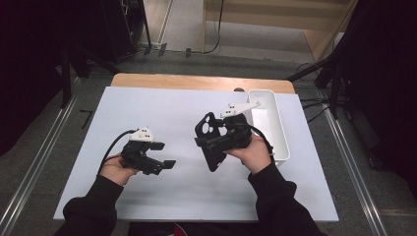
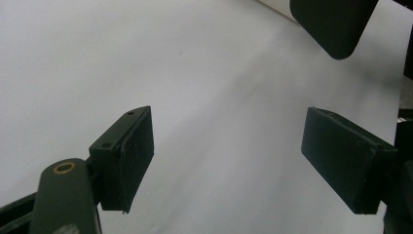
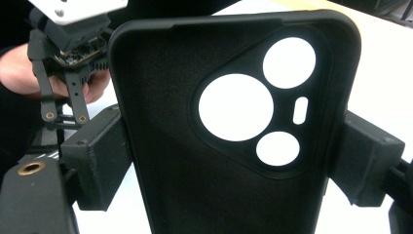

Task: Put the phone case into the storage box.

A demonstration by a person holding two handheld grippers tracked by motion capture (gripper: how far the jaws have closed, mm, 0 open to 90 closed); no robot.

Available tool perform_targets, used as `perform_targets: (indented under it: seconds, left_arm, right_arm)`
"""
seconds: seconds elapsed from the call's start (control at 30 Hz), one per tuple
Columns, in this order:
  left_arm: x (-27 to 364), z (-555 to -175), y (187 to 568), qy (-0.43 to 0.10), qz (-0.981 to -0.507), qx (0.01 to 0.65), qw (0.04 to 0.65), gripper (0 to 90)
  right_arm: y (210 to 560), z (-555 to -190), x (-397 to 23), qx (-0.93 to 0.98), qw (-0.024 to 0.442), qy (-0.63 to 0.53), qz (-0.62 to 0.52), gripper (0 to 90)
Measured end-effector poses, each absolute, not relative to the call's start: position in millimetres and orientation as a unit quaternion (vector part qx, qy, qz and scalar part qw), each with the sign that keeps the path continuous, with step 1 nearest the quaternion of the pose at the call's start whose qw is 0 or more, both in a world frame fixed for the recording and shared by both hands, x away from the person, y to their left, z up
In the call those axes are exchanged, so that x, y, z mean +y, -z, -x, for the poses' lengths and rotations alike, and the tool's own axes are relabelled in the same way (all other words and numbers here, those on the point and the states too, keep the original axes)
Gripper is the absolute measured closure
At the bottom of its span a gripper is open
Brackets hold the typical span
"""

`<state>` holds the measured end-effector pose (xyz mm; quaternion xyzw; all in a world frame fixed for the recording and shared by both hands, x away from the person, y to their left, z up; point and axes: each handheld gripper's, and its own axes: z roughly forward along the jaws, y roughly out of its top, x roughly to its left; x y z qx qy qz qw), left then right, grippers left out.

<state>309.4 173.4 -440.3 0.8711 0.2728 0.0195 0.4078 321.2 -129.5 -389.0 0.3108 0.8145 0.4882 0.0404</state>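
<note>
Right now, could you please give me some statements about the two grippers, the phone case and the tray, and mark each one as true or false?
1. The right gripper is clamped on the black phone case. True.
2. The left gripper holds the phone case too. False: its jaws stand open with nothing between them, above the white table.
3. The phone case lies inside the white tray. False: it is held up over the table, left of the tray.
4. The case has round camera cutouts. True.
5. The tray sits at the table's right side. True.
</note>
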Motion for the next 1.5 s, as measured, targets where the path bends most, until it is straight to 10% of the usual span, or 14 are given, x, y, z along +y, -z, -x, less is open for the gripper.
perform_targets:
  seconds: [1.5]
  left_arm:
    - [200.7, -293.3, 460.9, -0.025, -0.866, 0.305, 0.397, 19.2]
  right_arm:
    - [357.5, -331.4, -186.4, 0.769, 0.106, -0.507, -0.375, 11.8]
